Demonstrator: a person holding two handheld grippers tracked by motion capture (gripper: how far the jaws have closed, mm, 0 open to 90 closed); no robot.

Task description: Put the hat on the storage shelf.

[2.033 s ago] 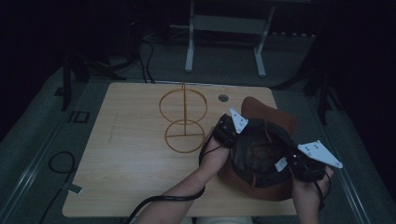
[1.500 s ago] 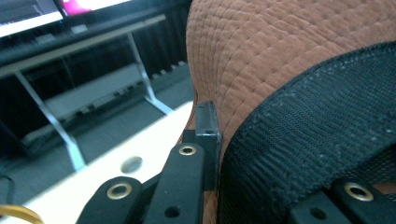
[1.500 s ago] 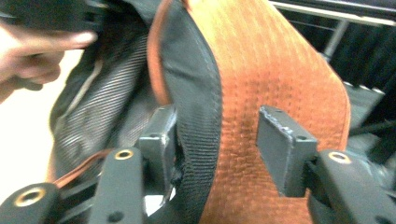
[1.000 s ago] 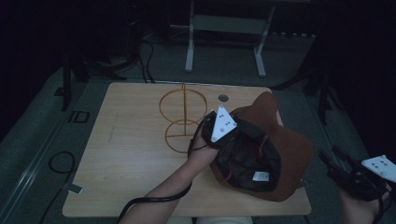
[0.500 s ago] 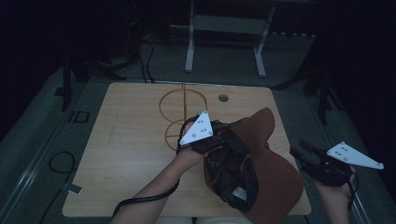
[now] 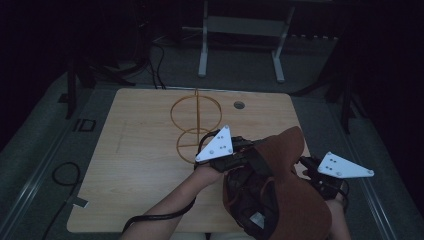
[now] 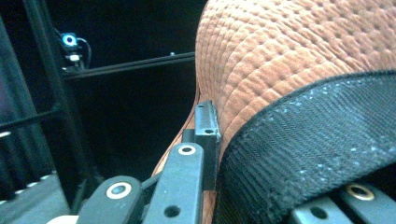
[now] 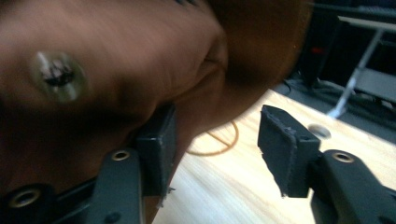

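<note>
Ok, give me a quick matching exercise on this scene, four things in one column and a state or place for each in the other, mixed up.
Things:
1. left gripper
2. right gripper
3. brown hat
4. wire stand

States or places:
A. upright on the table, behind the hat
B. jaws apart
C. clamped on the hat's edge
D. held up, dark lining facing the high view

Pairs: 1-C, 2-B, 3-D, 4-A

Left tool [image 7: 261,154] clamps the brown hat's [image 7: 299,51] black band [image 7: 303,144].
</note>
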